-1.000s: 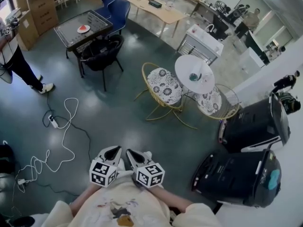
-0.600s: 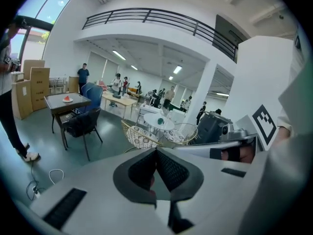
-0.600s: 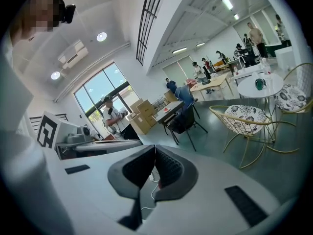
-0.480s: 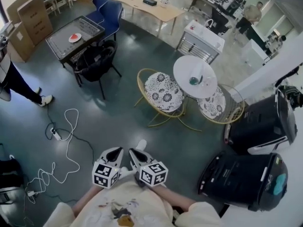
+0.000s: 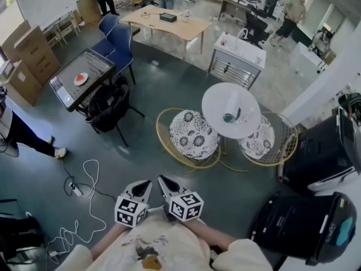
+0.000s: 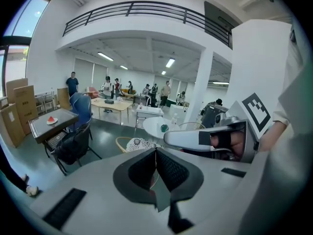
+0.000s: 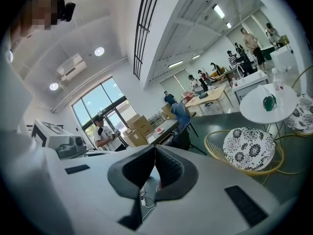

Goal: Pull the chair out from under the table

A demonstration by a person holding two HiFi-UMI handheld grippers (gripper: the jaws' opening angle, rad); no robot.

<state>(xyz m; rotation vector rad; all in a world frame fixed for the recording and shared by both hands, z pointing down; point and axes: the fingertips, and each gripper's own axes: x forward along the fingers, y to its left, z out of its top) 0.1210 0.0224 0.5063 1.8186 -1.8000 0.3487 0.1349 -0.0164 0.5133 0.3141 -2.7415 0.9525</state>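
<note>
A round white table (image 5: 217, 103) stands mid-floor with two gold wire chairs pushed against it. One chair with a floral cushion (image 5: 193, 134) is at its near left, the other (image 5: 258, 140) at its right. Both grippers are held close to my chest, side by side and well short of the chairs. The left gripper (image 5: 145, 183) is shut and empty. So is the right gripper (image 5: 162, 179). In the left gripper view the shut pads (image 6: 156, 153) point at the near chair (image 6: 139, 144). The right gripper view shows its closed jaws (image 7: 155, 151) left of the same chair (image 7: 249, 148).
A black chair (image 5: 107, 106) sits at a dark table (image 5: 98, 64) at the left. A white cable (image 5: 84, 179) loops on the floor. Black machines (image 5: 304, 219) stand at the right, a person (image 5: 22, 134) and cardboard boxes (image 5: 28, 55) at the left. A white cart (image 5: 237, 58) is behind the round table.
The view has advanced toward the round table, so the wire chairs now lie nearer. Both grippers travelled along, still together and shut.
</note>
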